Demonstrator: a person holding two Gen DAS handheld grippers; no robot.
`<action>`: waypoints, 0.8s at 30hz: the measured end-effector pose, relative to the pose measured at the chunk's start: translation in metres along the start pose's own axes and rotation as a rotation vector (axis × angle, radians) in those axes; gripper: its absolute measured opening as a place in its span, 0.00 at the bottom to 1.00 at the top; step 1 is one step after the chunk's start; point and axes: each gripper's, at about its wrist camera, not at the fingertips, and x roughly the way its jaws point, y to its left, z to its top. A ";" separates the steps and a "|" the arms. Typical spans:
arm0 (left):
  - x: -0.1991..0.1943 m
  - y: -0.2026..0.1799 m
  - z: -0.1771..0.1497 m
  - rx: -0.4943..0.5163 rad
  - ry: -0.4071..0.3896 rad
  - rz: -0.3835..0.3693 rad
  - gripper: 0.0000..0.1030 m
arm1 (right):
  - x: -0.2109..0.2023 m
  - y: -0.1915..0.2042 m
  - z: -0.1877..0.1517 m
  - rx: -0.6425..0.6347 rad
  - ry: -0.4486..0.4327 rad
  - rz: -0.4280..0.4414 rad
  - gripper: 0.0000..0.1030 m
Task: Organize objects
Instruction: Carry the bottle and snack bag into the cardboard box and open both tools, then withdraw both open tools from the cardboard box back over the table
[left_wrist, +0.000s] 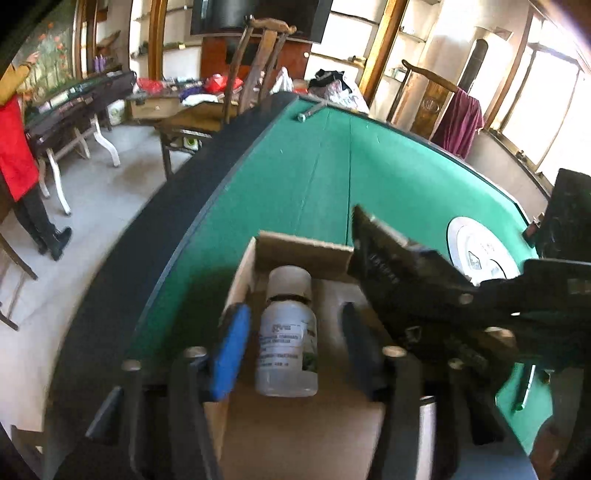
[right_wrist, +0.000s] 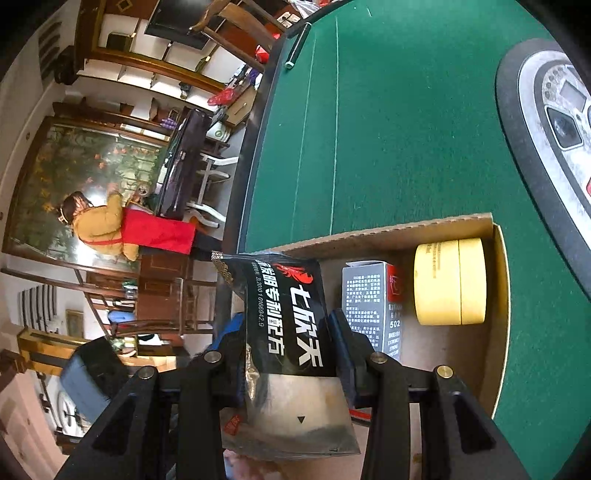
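A cardboard box (left_wrist: 295, 251) sits on the green table. In the left wrist view a white plastic bottle (left_wrist: 288, 332) lies in the box, between the spread fingers of my left gripper (left_wrist: 291, 354), which is open and not touching it. My right gripper (right_wrist: 291, 343) is shut on a black foil packet (right_wrist: 288, 325) and holds it over the box's near side; the packet and that gripper also show in the left wrist view (left_wrist: 391, 266). In the right wrist view the box (right_wrist: 424, 225) holds a grey 502 carton (right_wrist: 369, 295) and a yellow jar (right_wrist: 450, 280).
The green felt table (left_wrist: 332, 177) has a round white centre panel (right_wrist: 554, 103). A metal bar (left_wrist: 312, 110) lies at the far corner. A pen (left_wrist: 524, 387) lies right of the box. Chairs and a person in red stand beyond the table's left edge.
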 end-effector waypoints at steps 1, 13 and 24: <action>-0.004 -0.001 0.000 0.002 -0.004 -0.001 0.59 | 0.001 0.003 0.000 -0.010 -0.002 -0.014 0.42; -0.059 0.038 -0.007 -0.133 -0.096 -0.042 0.67 | -0.011 0.031 -0.007 -0.178 -0.087 -0.130 0.78; -0.086 0.014 -0.024 -0.112 -0.118 -0.103 0.75 | -0.103 0.016 -0.042 -0.325 -0.237 -0.238 0.85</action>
